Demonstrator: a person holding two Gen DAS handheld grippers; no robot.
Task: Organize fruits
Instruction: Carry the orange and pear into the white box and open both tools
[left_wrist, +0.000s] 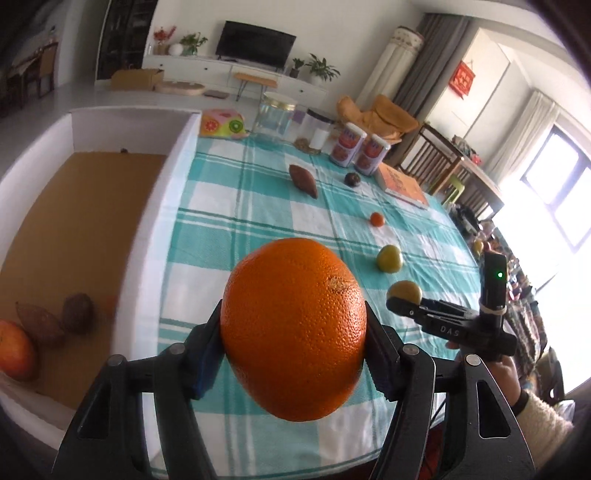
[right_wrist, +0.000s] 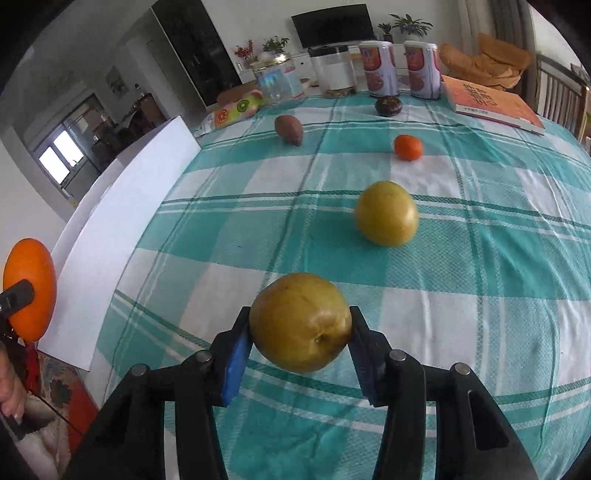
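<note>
The left claw (left_wrist: 293, 332) grips an orange (left_wrist: 293, 328) beside the white box (left_wrist: 177, 177), likely for dropping in, while the right claw (right_wrist: 300, 334) clamps a pear (right_wrist: 300, 326) above the desk (right_wrist: 480, 295).

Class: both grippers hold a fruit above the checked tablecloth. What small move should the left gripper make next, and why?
Probably swing the left gripper leftward over the white box's wall and lower. It is shut on the big orange, and other fruit already lies on the box floor, so the orange likely belongs there too.
</note>
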